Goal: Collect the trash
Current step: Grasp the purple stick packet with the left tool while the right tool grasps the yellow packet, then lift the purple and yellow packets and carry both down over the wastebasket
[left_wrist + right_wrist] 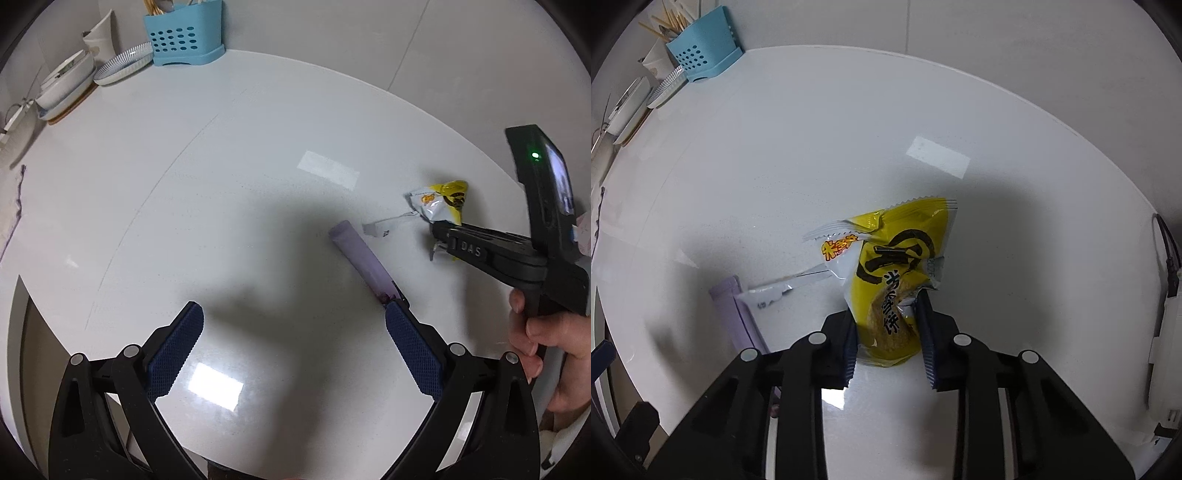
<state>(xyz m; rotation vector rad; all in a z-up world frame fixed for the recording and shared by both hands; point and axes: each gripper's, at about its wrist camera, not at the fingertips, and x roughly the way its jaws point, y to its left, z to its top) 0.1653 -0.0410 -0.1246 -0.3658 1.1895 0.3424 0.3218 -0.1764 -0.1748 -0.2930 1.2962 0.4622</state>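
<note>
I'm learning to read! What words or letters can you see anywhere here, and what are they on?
"DAS": raised letters on the right gripper, seen from the left wrist.
Big black and orange Chinese characters: on the yellow snack wrapper between the right gripper's fingers; too warped to read for sure.
Tiny print on the torn white wrapper strip: too small to read.
Purple wrapper: no readable text.

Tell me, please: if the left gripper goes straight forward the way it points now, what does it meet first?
Probably nothing soon: ahead of the open left gripper lies bare white table. The purple wrapper lies beside its right finger, off that line.
</note>
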